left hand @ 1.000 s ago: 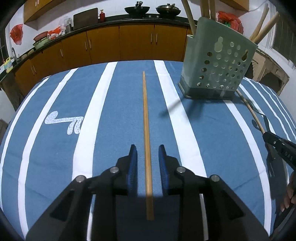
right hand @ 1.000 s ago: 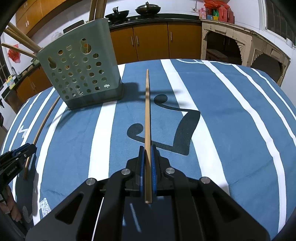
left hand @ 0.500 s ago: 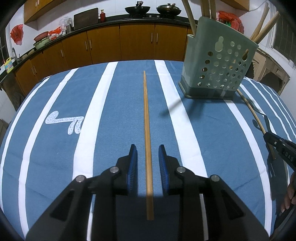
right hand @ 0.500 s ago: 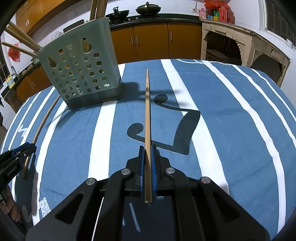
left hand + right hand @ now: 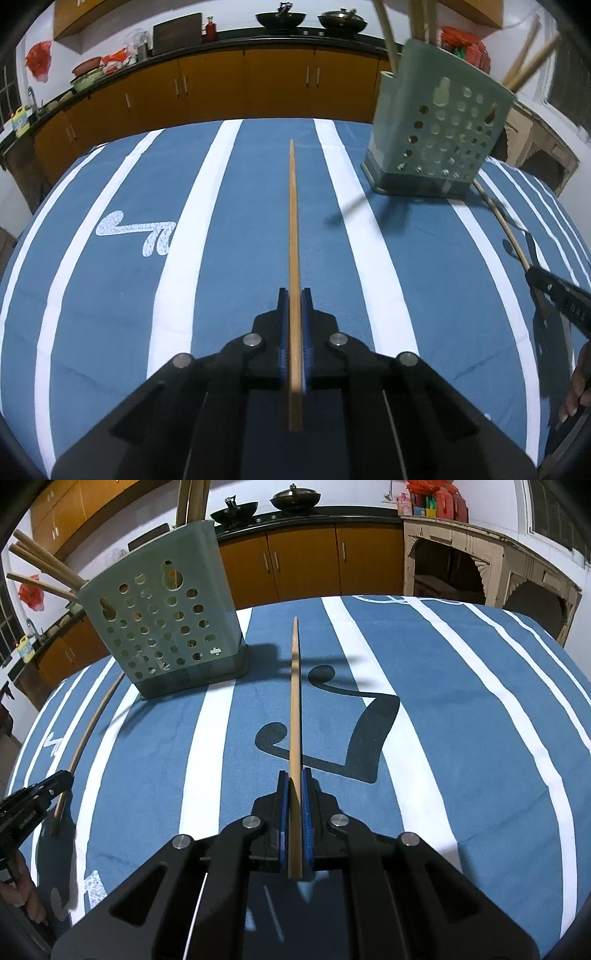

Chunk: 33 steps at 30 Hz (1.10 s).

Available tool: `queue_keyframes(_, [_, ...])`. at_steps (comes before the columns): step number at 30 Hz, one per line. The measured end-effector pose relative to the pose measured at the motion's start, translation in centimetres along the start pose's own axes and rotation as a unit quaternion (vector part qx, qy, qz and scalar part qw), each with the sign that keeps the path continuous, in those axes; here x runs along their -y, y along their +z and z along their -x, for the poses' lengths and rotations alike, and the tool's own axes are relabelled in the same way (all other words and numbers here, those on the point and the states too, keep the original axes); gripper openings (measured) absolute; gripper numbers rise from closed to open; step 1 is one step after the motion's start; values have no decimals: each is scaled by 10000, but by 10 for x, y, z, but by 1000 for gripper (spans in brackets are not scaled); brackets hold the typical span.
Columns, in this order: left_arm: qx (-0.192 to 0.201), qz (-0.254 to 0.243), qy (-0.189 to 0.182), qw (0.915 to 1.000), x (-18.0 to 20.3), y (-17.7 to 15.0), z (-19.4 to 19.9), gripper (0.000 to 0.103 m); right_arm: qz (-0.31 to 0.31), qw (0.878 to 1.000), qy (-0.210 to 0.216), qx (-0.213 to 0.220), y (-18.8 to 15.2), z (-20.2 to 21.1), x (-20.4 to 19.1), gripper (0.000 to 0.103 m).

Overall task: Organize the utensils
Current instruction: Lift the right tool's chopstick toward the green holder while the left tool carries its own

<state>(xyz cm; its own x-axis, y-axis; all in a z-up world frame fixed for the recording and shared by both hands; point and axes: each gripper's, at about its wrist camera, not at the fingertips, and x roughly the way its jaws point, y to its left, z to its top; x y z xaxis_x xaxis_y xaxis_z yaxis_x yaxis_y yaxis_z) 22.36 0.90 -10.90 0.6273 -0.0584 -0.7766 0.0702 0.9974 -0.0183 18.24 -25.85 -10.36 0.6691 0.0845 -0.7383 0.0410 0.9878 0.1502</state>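
Lettering on each tongs' side is too small to read. Left tongs [image 5: 294, 295] and right tongs [image 5: 294, 775] each clamp a chopstick [image 5: 293, 236] [image 5: 295, 709]; perforated holder [image 5: 166, 627] stands toward the worktop's [image 5: 480, 738] far edge.

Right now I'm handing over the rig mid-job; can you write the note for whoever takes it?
Left gripper: shut on a chopstick lying on the striped cloth.
Right gripper: shut on another chopstick, which looks lifted off the cloth.
Green holder stands upright and already has several chopsticks in it.
Left: drop both held chopsticks into the holder.
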Motion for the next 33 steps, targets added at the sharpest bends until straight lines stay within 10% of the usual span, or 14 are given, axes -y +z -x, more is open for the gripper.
queue_keyframes(21, [1354, -117, -157, 9906, -10, 36, 109, 7, 17, 9882, 67, 1532, 40, 96, 10, 8])
queue_keyframes(33, [646, -268, -205, 9973, 7, 18, 58, 7, 39, 9937, 7, 1123, 26, 70, 10, 8])
